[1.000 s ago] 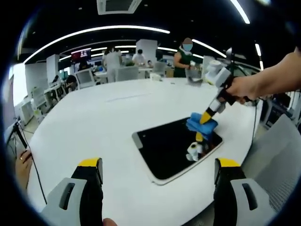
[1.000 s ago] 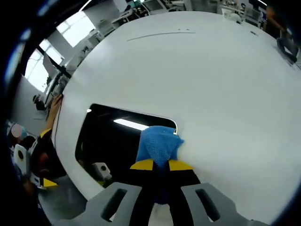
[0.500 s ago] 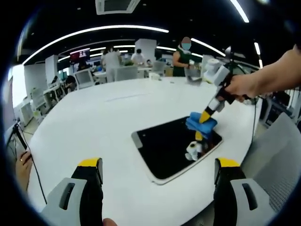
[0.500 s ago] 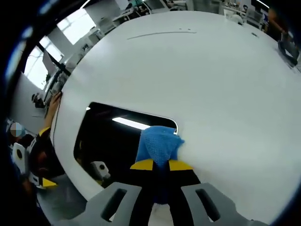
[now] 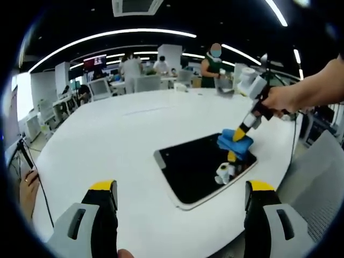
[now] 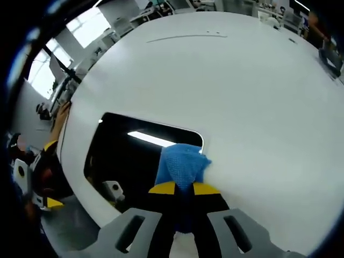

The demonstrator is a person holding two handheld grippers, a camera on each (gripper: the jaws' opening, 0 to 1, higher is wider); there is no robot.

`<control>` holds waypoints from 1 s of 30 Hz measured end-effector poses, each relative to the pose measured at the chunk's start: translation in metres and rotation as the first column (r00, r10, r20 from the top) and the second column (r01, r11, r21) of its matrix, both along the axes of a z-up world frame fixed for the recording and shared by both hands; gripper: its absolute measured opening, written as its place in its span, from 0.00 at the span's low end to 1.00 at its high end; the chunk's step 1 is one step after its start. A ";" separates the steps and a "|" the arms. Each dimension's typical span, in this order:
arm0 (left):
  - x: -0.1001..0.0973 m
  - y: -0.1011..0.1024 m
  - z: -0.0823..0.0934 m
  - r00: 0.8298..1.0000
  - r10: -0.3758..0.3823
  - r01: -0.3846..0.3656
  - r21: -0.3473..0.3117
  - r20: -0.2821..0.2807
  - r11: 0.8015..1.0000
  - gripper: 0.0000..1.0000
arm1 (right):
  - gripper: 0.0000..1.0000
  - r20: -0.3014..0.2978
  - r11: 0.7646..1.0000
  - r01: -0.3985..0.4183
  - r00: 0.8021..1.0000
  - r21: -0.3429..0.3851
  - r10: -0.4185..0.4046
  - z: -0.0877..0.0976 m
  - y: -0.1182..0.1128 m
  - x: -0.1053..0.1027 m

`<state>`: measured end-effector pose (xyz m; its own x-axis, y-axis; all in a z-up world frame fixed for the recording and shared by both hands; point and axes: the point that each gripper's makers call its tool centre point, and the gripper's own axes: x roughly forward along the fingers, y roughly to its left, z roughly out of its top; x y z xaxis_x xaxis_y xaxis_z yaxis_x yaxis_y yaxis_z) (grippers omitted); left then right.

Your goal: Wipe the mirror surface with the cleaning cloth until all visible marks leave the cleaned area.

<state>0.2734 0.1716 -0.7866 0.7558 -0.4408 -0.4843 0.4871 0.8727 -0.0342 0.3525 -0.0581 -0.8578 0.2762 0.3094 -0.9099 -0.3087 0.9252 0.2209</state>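
Note:
A dark rectangular mirror (image 5: 201,167) with a white rim lies flat on the white table (image 5: 118,134); in the right gripper view the mirror (image 6: 129,156) fills the lower left. A blue cleaning cloth (image 6: 180,165) is pressed on the mirror's far right corner, and my right gripper (image 6: 183,188) is shut on it. In the left gripper view the right gripper (image 5: 240,134) slants down from a hand at the right onto the cloth (image 5: 235,142). My left gripper (image 5: 180,191) hangs open above the table's near edge, well short of the mirror, with nothing between its fingers.
The round white table stretches far beyond the mirror. A grey chair (image 5: 317,177) stands at the right. A hand (image 5: 27,188) shows at the table's left edge. People and desks stand in the office behind.
The cloth and right gripper have shifted slightly along the mirror's far right corner. The left gripper has stayed open and nearly still.

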 end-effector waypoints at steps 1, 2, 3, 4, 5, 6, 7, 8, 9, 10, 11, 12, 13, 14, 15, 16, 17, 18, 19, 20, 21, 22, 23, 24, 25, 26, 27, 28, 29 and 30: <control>0.000 -0.001 0.000 1.000 -0.004 0.004 0.002 0.000 1.000 0.99 | 0.04 -0.001 1.000 0.001 1.000 0.000 -0.001 0.000 0.000 -0.001; 0.000 0.000 0.000 1.000 -0.006 0.006 0.004 0.001 1.000 0.99 | 0.04 -0.001 1.000 0.002 1.000 0.000 -0.002 0.000 0.000 -0.002; 0.000 0.000 0.000 1.000 -0.008 0.008 0.007 0.002 1.000 0.99 | 0.04 0.000 1.000 0.002 1.000 -0.001 -0.002 0.001 -0.001 -0.003; 0.000 -0.001 0.000 1.000 -0.009 0.009 0.008 0.004 1.000 0.99 | 0.04 0.000 1.000 0.002 1.000 -0.002 -0.002 0.001 -0.001 -0.004; 0.000 -0.001 0.000 1.000 -0.008 0.008 0.008 0.006 1.000 0.99 | 0.04 0.001 1.000 0.001 1.000 -0.003 -0.001 0.001 0.000 -0.006; 0.000 0.000 0.001 1.000 -0.006 0.006 0.006 0.007 1.000 0.99 | 0.04 0.001 1.000 0.001 1.000 -0.004 -0.001 0.001 0.000 -0.007; 0.000 0.000 0.001 1.000 -0.005 0.005 0.006 0.008 1.000 0.99 | 0.04 0.001 1.000 0.000 1.000 -0.005 0.000 0.001 -0.001 -0.007; 0.000 0.000 0.001 1.000 -0.004 0.004 0.007 0.011 1.000 0.99 | 0.04 0.001 1.000 0.000 1.000 -0.006 0.000 0.001 -0.001 -0.008; 0.000 0.000 0.001 1.000 -0.004 0.004 0.007 0.010 1.000 0.99 | 0.04 0.001 1.000 0.000 1.000 -0.006 0.000 0.001 -0.001 -0.008; 0.000 -0.001 0.001 1.000 -0.009 0.009 0.009 0.011 1.000 0.99 | 0.04 0.001 1.000 -0.001 1.000 -0.007 0.001 0.001 0.000 -0.009; 0.000 -0.001 0.001 1.000 -0.012 0.012 0.011 0.013 1.000 0.99 | 0.04 0.000 1.000 0.001 1.000 -0.007 -0.001 0.001 -0.001 -0.009; -0.001 -0.002 0.001 1.000 -0.016 0.016 0.013 0.013 1.000 0.99 | 0.04 0.000 1.000 0.003 1.000 -0.005 -0.003 0.001 -0.001 -0.010; -0.001 -0.002 0.001 1.000 -0.019 0.018 0.012 0.013 1.000 0.99 | 0.04 -0.003 1.000 0.006 1.000 -0.003 -0.006 0.001 -0.001 -0.010; -0.001 -0.002 0.001 1.000 -0.018 0.018 0.009 0.013 1.000 0.99 | 0.04 -0.006 1.000 0.010 1.000 -0.001 -0.010 0.001 -0.001 -0.010; -0.001 -0.003 0.001 1.000 -0.018 0.018 0.008 0.013 1.000 0.99 | 0.04 -0.007 1.000 0.011 1.000 -0.001 -0.011 0.001 -0.001 -0.011; -0.001 -0.003 0.001 1.000 -0.021 0.021 0.006 0.012 1.000 0.99 | 0.04 -0.011 1.000 0.015 1.000 0.000 -0.015 0.001 -0.002 -0.012; -0.001 -0.004 0.001 1.000 -0.023 0.023 0.006 0.010 1.000 0.99 | 0.04 -0.012 1.000 0.015 1.000 0.000 -0.015 0.001 -0.002 -0.012; -0.002 -0.004 0.000 1.000 -0.024 0.024 0.007 0.005 1.000 0.99 | 0.04 -0.015 1.000 0.016 1.000 -0.001 -0.016 0.001 -0.003 -0.013; -0.002 -0.003 -0.002 1.000 -0.023 0.023 0.013 -0.006 1.000 0.99 | 0.04 -0.017 1.000 0.015 1.000 -0.002 -0.016 0.001 -0.003 -0.014; -0.003 -0.003 -0.003 1.000 -0.024 0.024 0.015 -0.010 1.000 0.99 | 0.04 -0.018 1.000 0.014 1.000 -0.002 -0.014 0.001 -0.003 -0.015; -0.003 -0.003 -0.003 1.000 -0.024 0.024 0.013 -0.011 1.000 0.99 | 0.04 -0.021 1.000 0.015 1.000 -0.002 -0.015 0.000 -0.003 -0.016; -0.003 -0.003 -0.003 1.000 -0.024 0.024 0.013 -0.012 1.000 0.99 | 0.04 -0.023 1.000 0.016 1.000 -0.002 -0.016 0.000 -0.004 -0.017; -0.003 -0.003 -0.003 1.000 -0.023 0.023 0.014 -0.010 1.000 0.99 | 0.04 -0.024 1.000 0.016 1.000 -0.001 -0.016 -0.001 -0.004 -0.017; -0.002 -0.003 -0.003 1.000 -0.022 0.022 0.012 -0.009 1.000 0.99 | 0.04 -0.023 1.000 0.017 1.000 0.000 -0.017 -0.001 -0.004 -0.017; -0.002 -0.003 -0.003 1.000 -0.023 0.023 0.012 -0.008 1.000 0.99 | 0.04 -0.024 1.000 0.018 1.000 -0.001 -0.018 -0.001 -0.004 -0.018; -0.002 -0.003 -0.003 1.000 -0.023 0.023 0.012 -0.009 1.000 0.99 | 0.04 -0.023 1.000 0.017 1.000 -0.002 -0.017 0.000 -0.004 -0.018; -0.002 -0.003 -0.003 1.000 -0.024 0.024 0.013 -0.009 1.000 0.99 | 0.04 -0.023 1.000 0.015 1.000 -0.003 -0.015 -0.001 -0.004 -0.019; -0.002 -0.003 -0.003 1.000 -0.025 0.025 0.013 -0.009 1.000 0.99 | 0.04 -0.022 1.000 0.014 1.000 -0.004 -0.014 -0.001 -0.004 -0.019; -0.002 -0.003 -0.003 1.000 -0.026 0.026 0.013 -0.009 1.000 0.99 | 0.04 -0.022 1.000 0.014 1.000 -0.004 -0.014 -0.001 -0.004 -0.020; -0.002 -0.003 -0.003 1.000 -0.026 0.026 0.014 -0.009 1.000 0.99 | 0.04 -0.023 1.000 0.012 1.000 -0.004 -0.012 -0.001 -0.004 -0.021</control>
<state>0.2715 0.1688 -0.7897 0.7400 -0.4531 -0.4971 0.5092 0.8602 -0.0260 0.3312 -0.0622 -0.8586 0.2588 0.3023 -0.9174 -0.2922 0.9298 0.2240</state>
